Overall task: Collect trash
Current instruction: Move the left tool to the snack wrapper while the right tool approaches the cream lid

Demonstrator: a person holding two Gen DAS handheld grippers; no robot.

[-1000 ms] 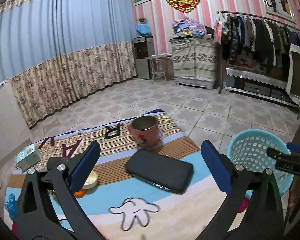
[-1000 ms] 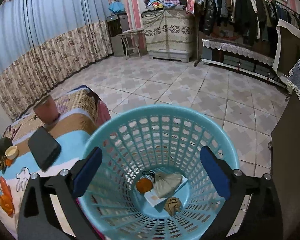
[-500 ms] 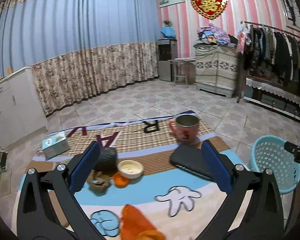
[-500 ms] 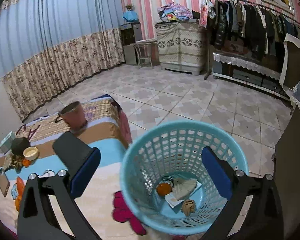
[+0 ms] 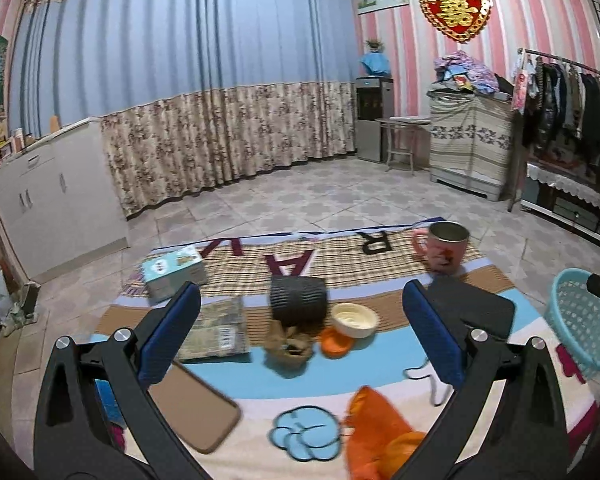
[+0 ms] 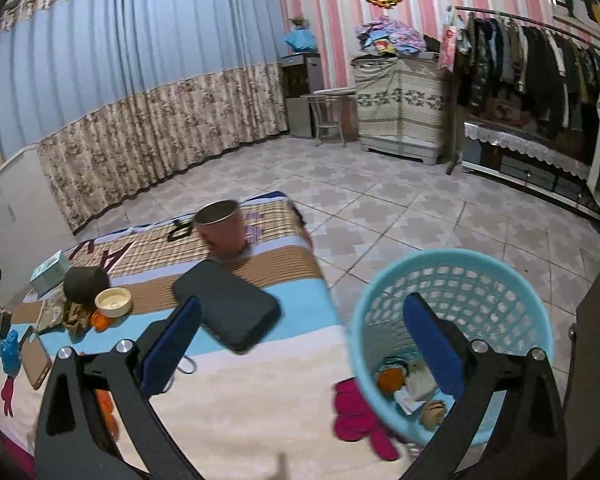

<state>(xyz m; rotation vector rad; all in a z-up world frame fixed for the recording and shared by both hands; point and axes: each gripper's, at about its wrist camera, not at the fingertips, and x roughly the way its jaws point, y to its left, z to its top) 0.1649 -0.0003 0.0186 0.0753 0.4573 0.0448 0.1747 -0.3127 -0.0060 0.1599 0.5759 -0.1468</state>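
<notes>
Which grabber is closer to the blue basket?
Right. The right gripper hangs at the blue basket, one finger over its rim. The left gripper faces the blanket's clutter, basket off to its side.

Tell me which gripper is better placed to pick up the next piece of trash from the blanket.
Probably the left gripper: it is open and faces the crumpled brown paper and orange peel. The right gripper is beside the basket.
</notes>
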